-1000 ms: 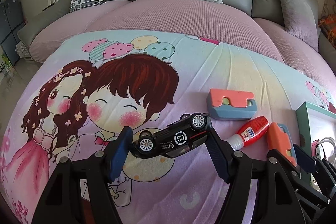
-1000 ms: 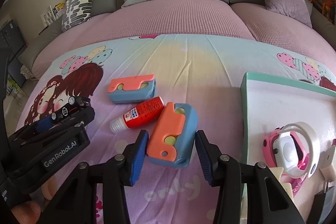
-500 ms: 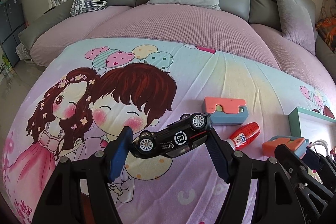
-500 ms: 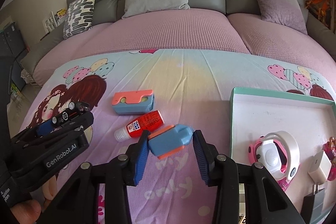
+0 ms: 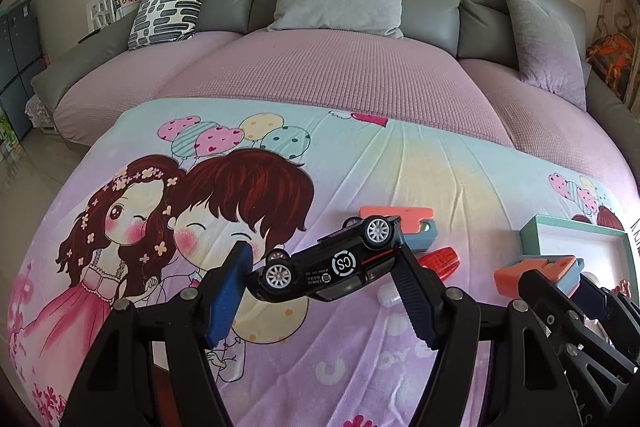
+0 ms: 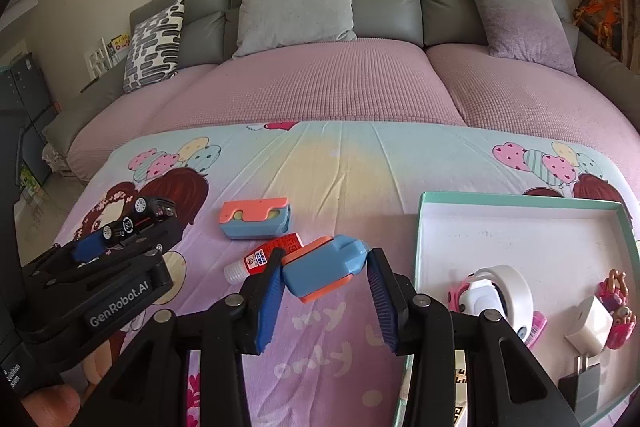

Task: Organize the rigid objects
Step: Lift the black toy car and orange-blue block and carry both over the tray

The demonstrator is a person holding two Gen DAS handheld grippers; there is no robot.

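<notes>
Two claws are seen above a bed covered with a cartoon sheet. The left claw is clamped on a black toy car, which is held off the sheet on its side, wheels toward the camera and one end higher than the other. The right claw is clamped on a blue and orange block, which is held tilted above the sheet; its jaws have just been closing on this block. A second blue and orange block is lying on the sheet, and a red glue bottle is lying just beside it, partly hidden by the right claw. A tray with a green rim is placed to the right; a roll of white tape, a pink watch and a white charger are lying in it.
</notes>
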